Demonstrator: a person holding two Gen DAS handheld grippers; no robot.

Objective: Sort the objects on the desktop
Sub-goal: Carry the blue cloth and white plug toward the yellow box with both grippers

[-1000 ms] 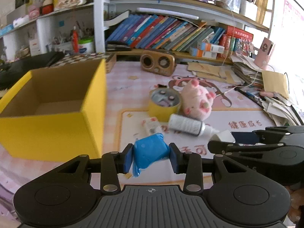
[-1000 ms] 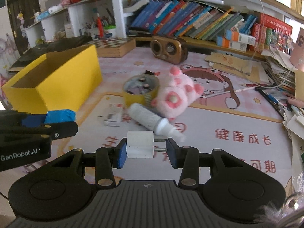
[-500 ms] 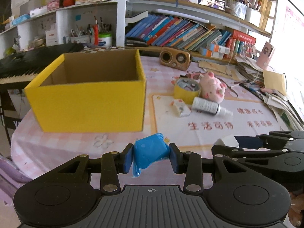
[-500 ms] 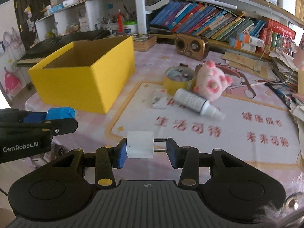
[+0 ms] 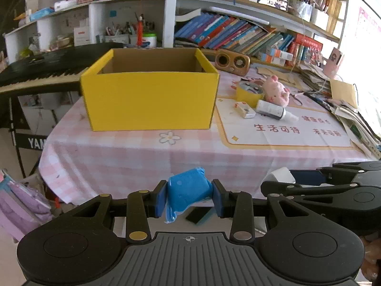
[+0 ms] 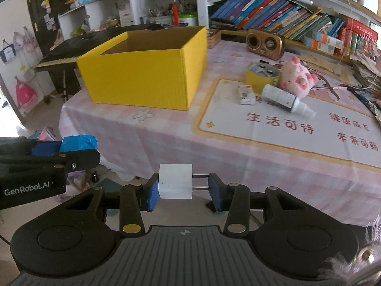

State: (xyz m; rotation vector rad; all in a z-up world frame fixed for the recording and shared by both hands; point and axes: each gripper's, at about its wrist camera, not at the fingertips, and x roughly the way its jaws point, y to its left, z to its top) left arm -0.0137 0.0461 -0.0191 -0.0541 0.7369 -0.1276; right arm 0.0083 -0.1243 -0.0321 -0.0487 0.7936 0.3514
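Left wrist view: you are holding the left gripper (image 5: 189,196) clamped on a blue soft packet (image 5: 188,190), both pads pressing its sides, its loose wrapper end hanging below the grip. You are carrying it off the near edge of the table (image 5: 133,155), out over the floor. The yellow box (image 5: 150,100) is standing open-topped on the pink checked cloth, well apart from you and likely the drop target. To its right a yellow tin (image 5: 248,91), pink plush toy (image 5: 277,93), white bottle (image 5: 273,112) and small white card box (image 5: 244,110) are sitting clustered on the mat, unsorted.

Right wrist view: you are keeping the right gripper (image 6: 182,187) closed on a white plug adapter (image 6: 175,181). The left pad is pressing its body; its metal prongs (image 6: 200,181) are reaching across to the right pad, so the grip looks end-to-end and possibly less secure. The left gripper is showing at the frame's left with the blue packet. Both loads are probably waiting on an approach to the box.
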